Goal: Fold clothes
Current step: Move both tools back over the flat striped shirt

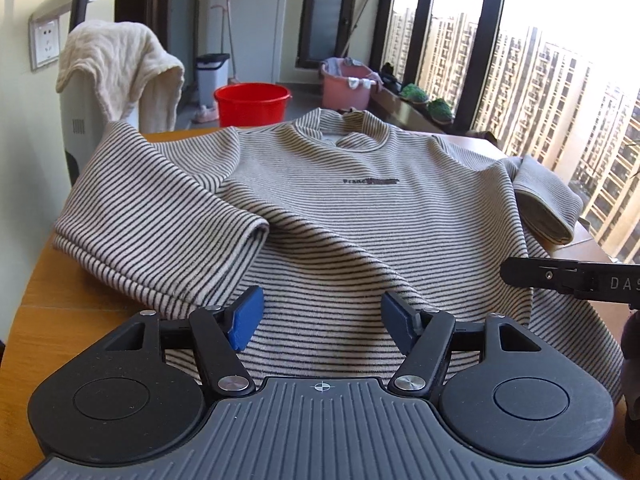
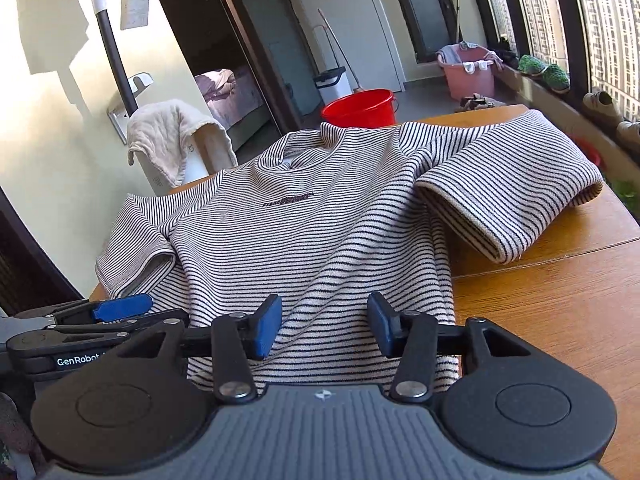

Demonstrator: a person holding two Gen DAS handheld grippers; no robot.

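A beige T-shirt with thin dark stripes [image 1: 328, 216] lies face up on the wooden table [image 1: 52, 312], collar at the far end; it also shows in the right wrist view [image 2: 320, 232]. Its left sleeve [image 1: 160, 220] is spread flat on the table, its right sleeve [image 2: 508, 184] is curled up. My left gripper [image 1: 322, 318] is open over the hem at the near left. My right gripper [image 2: 324, 328] is open over the hem at the near right. Each gripper shows at the edge of the other's view, the right one [image 1: 568, 280] and the left one [image 2: 80, 328].
A red bucket [image 1: 252, 104] and a pink tub with laundry [image 1: 346, 88] stand on the floor beyond the table. A cream towel [image 1: 120, 68] hangs over an appliance at the far left. Bare table [image 2: 560, 300] lies right of the shirt. Windows run along the right.
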